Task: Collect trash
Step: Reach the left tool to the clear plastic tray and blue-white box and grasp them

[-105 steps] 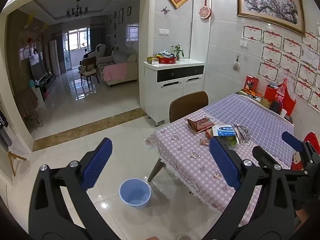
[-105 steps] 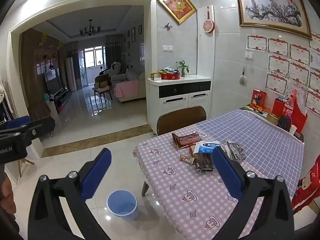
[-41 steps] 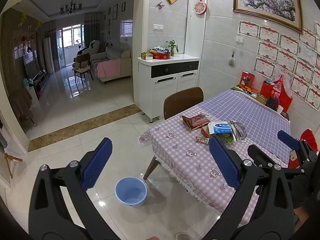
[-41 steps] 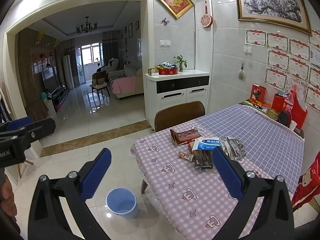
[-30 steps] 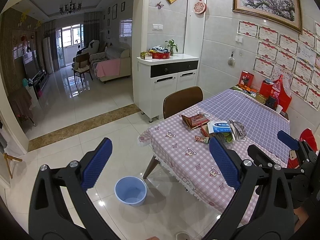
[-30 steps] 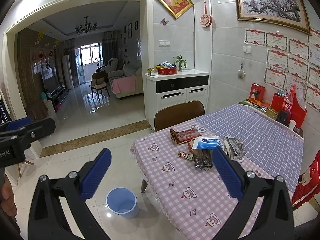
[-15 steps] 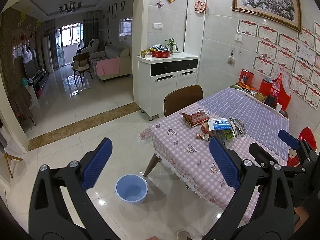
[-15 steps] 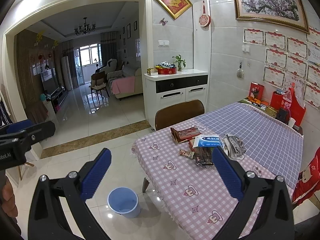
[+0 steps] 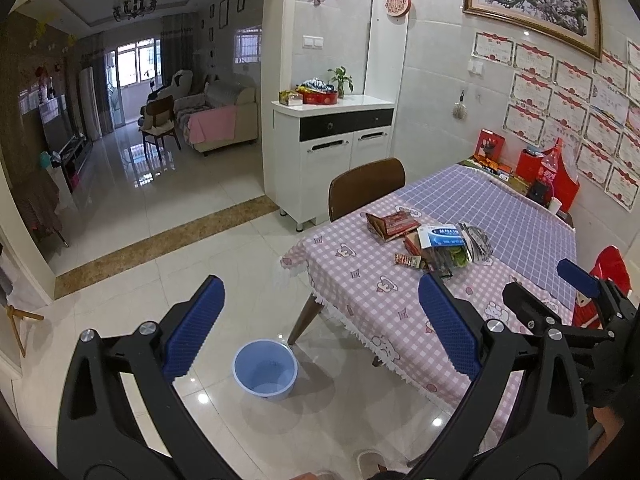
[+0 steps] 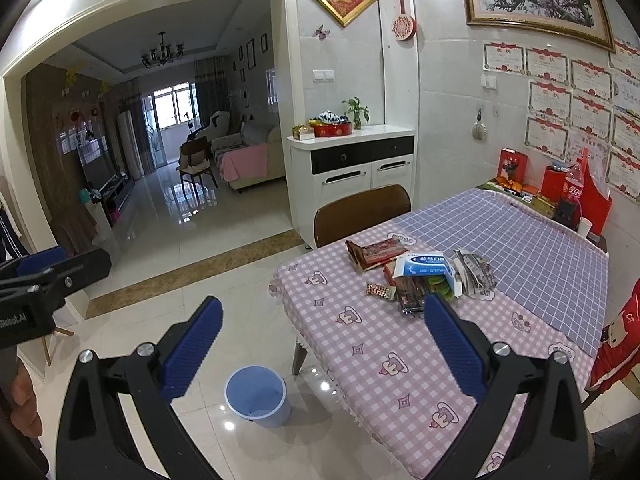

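A pile of trash lies on the pink checked tablecloth [image 9: 372, 280]: a red-brown packet [image 9: 390, 224], a blue and white box [image 9: 442, 236], a small red wrapper [image 9: 406, 260], dark and silver wrappers [image 9: 474, 240]. The pile also shows in the right wrist view: the packet [image 10: 374, 252], the box [image 10: 424, 266]. A light blue bin [image 9: 265, 375] stands on the floor by the table's corner, and shows in the right wrist view [image 10: 256, 395]. My left gripper [image 9: 320, 332] is open and empty, well short of the table. My right gripper [image 10: 322, 344] is open and empty too.
A brown chair [image 9: 366, 188] is pushed in at the table's far side. A white cabinet [image 9: 332, 148] stands behind it. Red items and a bottle [image 10: 574, 188] stand at the table's wall end. A red-covered chair [image 10: 618, 336] is at the right. Glossy tiled floor [image 9: 180, 264] stretches left.
Both views have shifted slightly; the table and bin sit a little differently in frame. Both grippers stay open and empty.
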`<control>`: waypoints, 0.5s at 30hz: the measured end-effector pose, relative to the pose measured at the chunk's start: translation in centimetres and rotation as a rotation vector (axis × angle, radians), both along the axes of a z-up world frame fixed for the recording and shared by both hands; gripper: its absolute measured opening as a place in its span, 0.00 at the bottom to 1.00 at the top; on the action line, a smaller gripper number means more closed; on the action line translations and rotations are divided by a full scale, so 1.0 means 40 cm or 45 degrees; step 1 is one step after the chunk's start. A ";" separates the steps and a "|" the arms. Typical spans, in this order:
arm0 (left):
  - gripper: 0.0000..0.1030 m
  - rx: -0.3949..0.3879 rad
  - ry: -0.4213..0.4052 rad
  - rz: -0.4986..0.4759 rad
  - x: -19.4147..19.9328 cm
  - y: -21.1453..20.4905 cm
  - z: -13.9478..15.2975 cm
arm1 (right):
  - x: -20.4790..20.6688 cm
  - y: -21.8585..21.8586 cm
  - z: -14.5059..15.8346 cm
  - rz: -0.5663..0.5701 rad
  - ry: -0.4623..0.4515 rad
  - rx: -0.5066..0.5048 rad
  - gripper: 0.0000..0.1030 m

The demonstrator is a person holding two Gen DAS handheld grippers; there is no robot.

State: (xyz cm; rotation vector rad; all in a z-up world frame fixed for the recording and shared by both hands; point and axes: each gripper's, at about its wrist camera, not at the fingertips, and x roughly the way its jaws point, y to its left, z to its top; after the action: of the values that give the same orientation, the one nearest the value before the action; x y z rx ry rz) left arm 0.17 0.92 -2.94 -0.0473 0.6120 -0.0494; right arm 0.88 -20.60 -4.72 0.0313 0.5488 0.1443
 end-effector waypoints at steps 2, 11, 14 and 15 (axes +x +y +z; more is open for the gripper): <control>0.93 -0.002 0.018 -0.005 0.007 0.003 -0.008 | 0.002 -0.003 -0.005 0.000 0.026 0.005 0.96; 0.93 -0.013 0.090 -0.036 0.065 -0.017 -0.047 | 0.045 -0.050 -0.030 -0.029 0.102 0.032 0.96; 0.93 0.004 0.118 -0.057 0.099 -0.044 -0.063 | 0.076 -0.082 -0.049 -0.047 0.125 0.038 0.96; 0.93 0.010 0.132 -0.070 0.118 -0.058 -0.072 | 0.088 -0.093 -0.056 -0.052 0.131 0.040 0.96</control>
State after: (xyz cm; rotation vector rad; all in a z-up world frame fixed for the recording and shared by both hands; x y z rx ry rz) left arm 4.90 -1.39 -5.83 -0.0257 0.7171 -0.0982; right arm 4.40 -24.34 -6.95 0.0809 0.6478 0.1120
